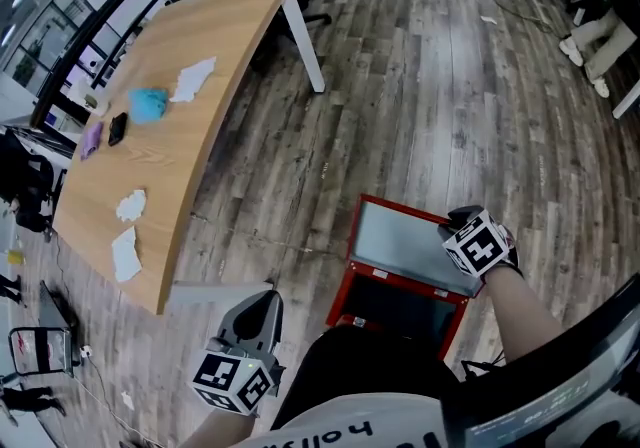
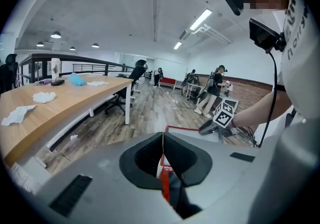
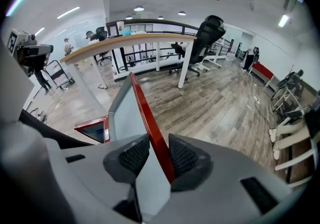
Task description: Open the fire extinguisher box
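1. The right tool (image 3: 152, 155) is clamped on the free edge of the red-rimmed grey metal lid (image 3: 126, 113). One ribbed black pad presses the red rim and the other faces the grey panel.
2. That lid is lifted clear of the opening and tilted. In the head view the right tool (image 1: 446, 229) holds it at its right corner.
3. The red metal fire extinguisher box (image 1: 400, 311) lies on the grey-brown plank floor (image 1: 450, 86) just in front of the person, its dark inside showing below the lid (image 1: 405, 244).
4. The left tool (image 2: 162, 143) has its jaws together with nothing between them. In the head view it (image 1: 264, 304) hangs just left of the box, apart from it.
5. The long light wooden worktop (image 1: 200, 46) stands to the left of the box. It carries a crumpled blue cloth (image 1: 150, 104) and scattered white paper scraps (image 1: 193, 79).
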